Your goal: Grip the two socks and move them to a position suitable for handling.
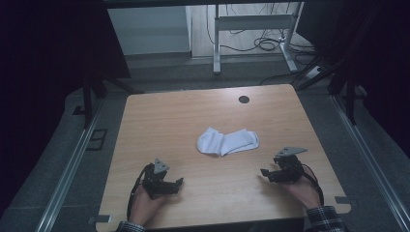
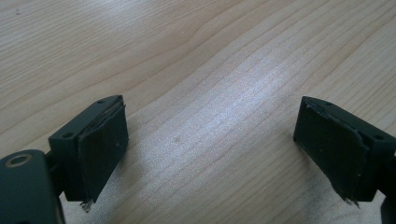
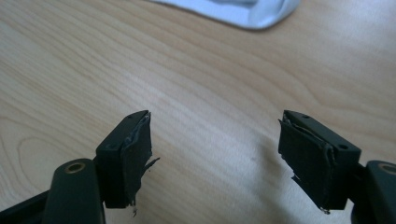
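Observation:
White socks (image 1: 227,141) lie folded together near the middle of the wooden table (image 1: 183,111). My left gripper (image 1: 178,183) rests low at the table's near left, held by a hand, jaws wide apart over bare wood (image 2: 210,135). At the near right, my right gripper (image 1: 263,172) is held in the other hand and points left toward the table's middle. Its jaws stand apart with nothing between them (image 3: 215,140), and the socks' edge (image 3: 243,11) lies well beyond them at the top of the right gripper view.
A dark round hole (image 1: 244,99) sits near the table's far edge. Beyond the table stands a metal desk frame (image 1: 251,24) with cables on the floor. Metal rails (image 1: 72,164) run along both sides of the table.

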Action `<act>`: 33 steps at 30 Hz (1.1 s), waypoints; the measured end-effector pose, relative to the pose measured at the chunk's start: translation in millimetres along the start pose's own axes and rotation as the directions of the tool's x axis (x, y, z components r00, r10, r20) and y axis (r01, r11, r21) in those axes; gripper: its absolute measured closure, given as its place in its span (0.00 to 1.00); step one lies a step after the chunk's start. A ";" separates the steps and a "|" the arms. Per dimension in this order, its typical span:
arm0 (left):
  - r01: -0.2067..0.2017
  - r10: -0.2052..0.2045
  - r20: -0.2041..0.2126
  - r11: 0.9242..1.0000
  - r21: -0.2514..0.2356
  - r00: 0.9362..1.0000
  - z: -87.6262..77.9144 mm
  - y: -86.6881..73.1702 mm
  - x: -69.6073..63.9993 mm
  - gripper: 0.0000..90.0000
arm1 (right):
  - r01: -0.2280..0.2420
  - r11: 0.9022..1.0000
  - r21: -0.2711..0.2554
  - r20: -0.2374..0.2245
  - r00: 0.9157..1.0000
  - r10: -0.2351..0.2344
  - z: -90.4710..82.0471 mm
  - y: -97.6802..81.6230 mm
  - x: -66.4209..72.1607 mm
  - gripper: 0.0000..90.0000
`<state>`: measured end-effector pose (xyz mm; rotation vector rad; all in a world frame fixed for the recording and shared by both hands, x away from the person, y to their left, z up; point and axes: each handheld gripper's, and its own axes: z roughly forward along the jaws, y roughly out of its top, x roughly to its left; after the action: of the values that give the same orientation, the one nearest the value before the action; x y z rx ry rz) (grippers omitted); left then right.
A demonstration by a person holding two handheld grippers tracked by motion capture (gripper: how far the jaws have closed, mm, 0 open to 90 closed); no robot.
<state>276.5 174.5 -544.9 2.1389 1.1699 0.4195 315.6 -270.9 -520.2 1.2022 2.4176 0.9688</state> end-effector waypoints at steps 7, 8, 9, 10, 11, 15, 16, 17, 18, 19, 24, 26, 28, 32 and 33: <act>-0.002 0.002 0.000 1.000 0.001 1.000 0.0 0.0 0.1 0.11 | -0.008 1.000 0.022 0.011 1.000 0.007 2.8 12.4 -0.8 0.30; 0.000 0.000 0.000 1.000 -0.001 1.000 0.1 0.0 0.0 0.11 | -0.011 1.000 0.026 0.012 1.000 0.011 3.7 14.0 -1.6 0.31; 0.004 -0.004 0.001 1.000 -0.002 1.000 0.2 0.0 -0.2 0.11 | -0.016 1.000 0.024 0.012 1.000 0.015 4.4 15.6 -2.3 0.32; 0.000 0.000 0.000 1.000 0.001 1.000 -0.1 0.0 0.0 0.11 | -0.017 1.000 0.017 0.012 1.000 0.016 4.8 17.4 -3.3 0.33; 0.001 -0.001 0.000 1.000 0.001 1.000 -0.1 0.0 0.0 0.11 | -0.024 1.000 0.012 0.008 1.000 0.024 5.1 19.4 -4.2 0.34; 0.001 -0.001 0.001 1.000 0.000 1.000 0.0 -0.1 0.0 0.11 | -0.035 0.999 -0.015 -0.006 0.999 0.035 6.5 29.1 -8.4 0.41; 0.000 0.000 0.000 1.000 0.001 1.000 -0.1 0.0 0.0 0.11 | -0.035 0.999 -0.017 -0.002 0.999 0.035 7.2 32.4 -9.5 0.44; 0.001 -0.001 0.000 1.000 0.000 1.000 0.0 0.0 0.0 0.11 | -0.034 0.999 -0.022 -0.002 0.999 0.034 8.3 34.2 -10.0 0.46; 0.001 -0.001 0.000 1.000 0.000 1.000 -0.1 0.0 0.0 0.11 | -0.035 0.999 -0.023 0.002 0.999 0.035 9.6 36.7 -10.4 0.47; 0.001 -0.001 0.001 1.000 0.001 1.000 -0.1 0.0 0.0 0.11 | -0.032 0.999 -0.022 0.006 0.999 0.032 11.1 39.2 -10.9 0.50; 0.001 -0.001 0.000 1.000 0.001 1.000 -0.1 0.0 0.0 0.11 | -0.014 1.000 -0.018 0.004 1.000 0.014 21.1 50.8 -10.7 0.61; 0.001 -0.001 0.000 1.000 0.000 1.000 -0.1 0.0 0.0 0.11 | -0.002 1.000 -0.020 0.004 1.000 0.002 25.1 55.9 -10.3 0.65; 0.001 -0.001 0.001 1.000 -0.001 1.000 0.0 -0.1 0.0 0.11 | 0.003 1.000 -0.024 0.002 1.000 -0.003 28.6 61.4 -10.3 0.69; 0.001 -0.001 0.001 1.000 -0.001 1.000 0.1 -0.1 0.0 0.11 | 0.010 1.000 -0.028 0.011 1.000 -0.010 36.6 72.8 -9.5 0.73; 0.001 -0.001 0.000 1.000 -0.001 1.000 0.0 -0.1 0.0 0.11 | 0.011 0.999 -0.030 0.014 1.000 -0.010 38.5 75.5 -9.4 0.75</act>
<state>276.5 174.5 -545.0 2.1377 1.1700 0.4190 386.4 -228.6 -498.4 1.1811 2.3879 0.9868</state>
